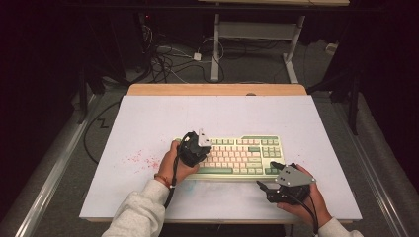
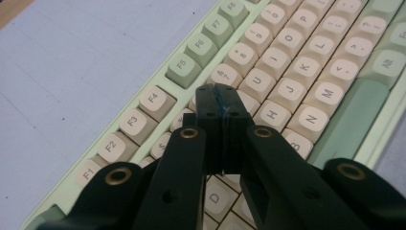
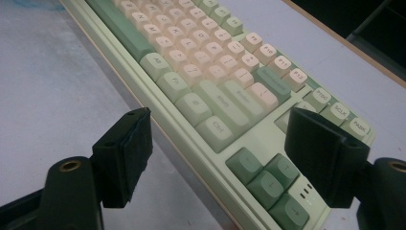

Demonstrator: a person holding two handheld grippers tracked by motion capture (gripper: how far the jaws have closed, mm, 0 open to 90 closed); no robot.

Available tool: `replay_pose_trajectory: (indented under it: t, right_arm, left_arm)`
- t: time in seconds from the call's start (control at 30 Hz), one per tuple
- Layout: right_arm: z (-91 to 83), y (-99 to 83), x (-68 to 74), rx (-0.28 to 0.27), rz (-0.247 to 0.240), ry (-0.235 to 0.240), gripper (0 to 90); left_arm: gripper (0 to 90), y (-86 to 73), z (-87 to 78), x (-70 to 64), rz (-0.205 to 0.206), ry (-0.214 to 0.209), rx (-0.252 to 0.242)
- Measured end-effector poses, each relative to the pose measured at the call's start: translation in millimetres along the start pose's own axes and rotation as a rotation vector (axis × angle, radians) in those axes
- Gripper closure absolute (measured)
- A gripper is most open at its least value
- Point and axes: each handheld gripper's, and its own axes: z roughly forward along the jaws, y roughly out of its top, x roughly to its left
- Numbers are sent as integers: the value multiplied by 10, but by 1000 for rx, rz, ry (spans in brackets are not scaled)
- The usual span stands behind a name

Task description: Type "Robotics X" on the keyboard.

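Keyboard (image 1: 237, 155), cream and green keys, lies flat on the white-topped bench (image 1: 148, 118), toward the person's side, slightly right of centre. Left gripper (image 1: 200, 148) is over the keyboard's left half, jaws pressed together with nothing between them, tips down among the letter keys (in the left gripper view they sit near the number row, by G and H). Right gripper (image 1: 263, 186) hangs just off the keyboard's near right corner, jaws spread wide, empty; the arrow keys (image 3: 268, 179) show between them. Pink speckles (image 1: 141, 159) stain the bench left of the keyboard.
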Motion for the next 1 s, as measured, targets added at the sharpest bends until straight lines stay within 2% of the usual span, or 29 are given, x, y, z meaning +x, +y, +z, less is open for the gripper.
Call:
replay_pose_trajectory:
  t: [0.23,0.63,0.93,1.0]
  right_arm:
    - [-20,1,-21,-6,7,-5,258]
    - [-36,3,-67,-3,23,-17,265]
    - [-34,11,-67,-5,23,-18,265]
    - [-31,12,-70,-3,21,-19,265]
  left_arm:
    - [860,-39,-147,-14,22,19,-32]
    - [831,-265,-407,-51,96,79,-74]
    - [794,-500,-560,-45,101,93,-95]
    - [772,-545,-578,-49,112,106,-96]
